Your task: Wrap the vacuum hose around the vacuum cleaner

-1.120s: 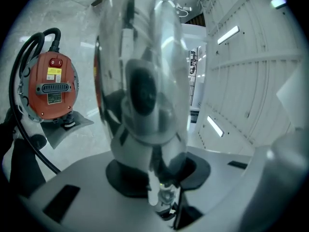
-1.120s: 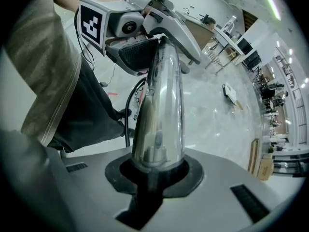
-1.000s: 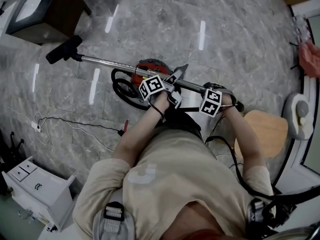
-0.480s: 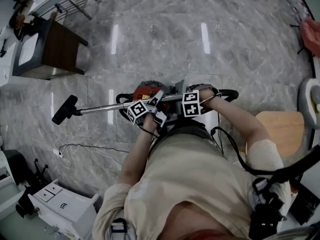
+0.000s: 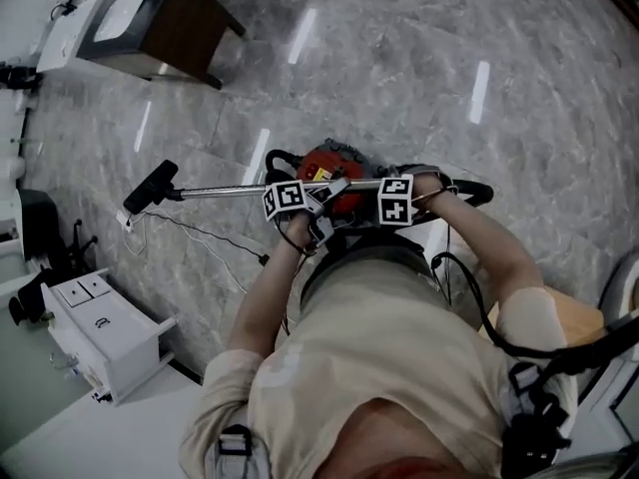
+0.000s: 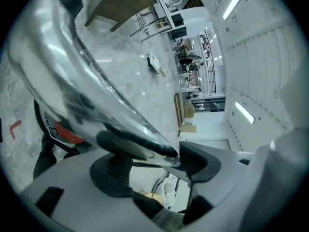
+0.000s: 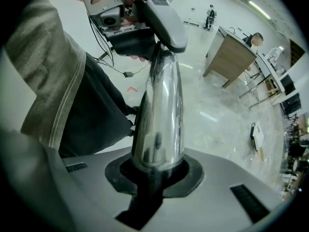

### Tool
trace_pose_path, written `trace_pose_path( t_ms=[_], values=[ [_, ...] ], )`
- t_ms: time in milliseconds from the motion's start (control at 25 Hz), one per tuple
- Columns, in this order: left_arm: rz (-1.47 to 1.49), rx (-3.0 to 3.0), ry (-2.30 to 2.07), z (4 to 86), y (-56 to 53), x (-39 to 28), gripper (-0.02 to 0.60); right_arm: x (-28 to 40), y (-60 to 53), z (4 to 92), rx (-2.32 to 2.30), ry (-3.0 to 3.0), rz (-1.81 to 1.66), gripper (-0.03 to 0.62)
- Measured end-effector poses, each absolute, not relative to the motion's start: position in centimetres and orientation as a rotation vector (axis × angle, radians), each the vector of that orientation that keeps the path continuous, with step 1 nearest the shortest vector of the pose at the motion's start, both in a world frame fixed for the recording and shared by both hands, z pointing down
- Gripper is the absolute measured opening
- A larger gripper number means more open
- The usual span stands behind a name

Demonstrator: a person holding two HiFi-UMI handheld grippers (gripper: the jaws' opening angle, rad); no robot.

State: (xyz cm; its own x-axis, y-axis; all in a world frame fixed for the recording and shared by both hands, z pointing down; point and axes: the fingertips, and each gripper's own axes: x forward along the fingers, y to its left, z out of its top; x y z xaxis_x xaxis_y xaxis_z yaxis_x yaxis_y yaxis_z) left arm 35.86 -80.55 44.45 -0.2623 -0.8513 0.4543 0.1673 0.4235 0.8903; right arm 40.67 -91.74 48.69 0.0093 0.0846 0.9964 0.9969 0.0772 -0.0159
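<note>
The red vacuum cleaner point(image 5: 334, 164) stands on the marble floor in front of the person. Its chrome wand point(image 5: 215, 192) runs level to the left and ends in a black floor nozzle point(image 5: 150, 187). The black hose point(image 5: 471, 192) loops off to the right. My left gripper point(image 5: 321, 204) is at the wand's near part. In the left gripper view its jaws point(image 6: 154, 161) are opening, with the chrome wand point(image 6: 82, 76) still lying between the parted pads. My right gripper point(image 7: 154, 170) is shut on the wand point(image 7: 161, 105), which points toward the left gripper point(image 7: 140, 25).
A dark wooden desk point(image 5: 165, 28) stands at the far left. A white drawer cabinet point(image 5: 100, 332) is at the near left, with a thin cable point(image 5: 205, 238) trailing over the floor beside it. A wooden stool point(image 5: 564, 312) is close behind on the right.
The head view has swung round. Both grippers have stayed on the wand above the red vacuum, and the nozzle end now sits lower at the left.
</note>
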Motion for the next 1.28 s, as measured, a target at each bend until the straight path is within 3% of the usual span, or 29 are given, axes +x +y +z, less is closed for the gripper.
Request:
trace_pose_path(
  t_ms=[120, 320, 480, 720, 1000, 1280],
  values=[
    [-0.896, 0.682, -1.539, 44.2, -78.7, 37.6, 0.287, 39.8, -92.0, 49.6, -1.220, -1.255, -1.119, 0.071],
    [-0.091, 0.784, -1.672, 44.0, -75.2, 41.2, 0.287, 38.7, -94.1, 51.5, -1.173, -1.167, -1.077, 0.072],
    [0.476, 0.805, -1.787, 44.2, -74.0, 39.1, 0.287, 36.9, -95.5, 53.2, -1.128, -1.145, -1.044, 0.072],
    [0.935, 0.887, -1.757, 44.8, -73.6, 33.7, 0.287, 34.0, -96.0, 53.6, -1.067, -1.157, -1.069, 0.072],
    [1.322, 1.018, -1.488, 48.1, -69.9, 26.6, 0.287, 31.9, -94.3, 52.5, -0.992, -1.132, -1.167, 0.072],
    [1.298, 1.352, -1.340, 51.3, -65.4, 26.2, 0.319, 31.8, -87.2, 50.2, -0.928, -1.032, -1.313, 0.072]
  ],
)
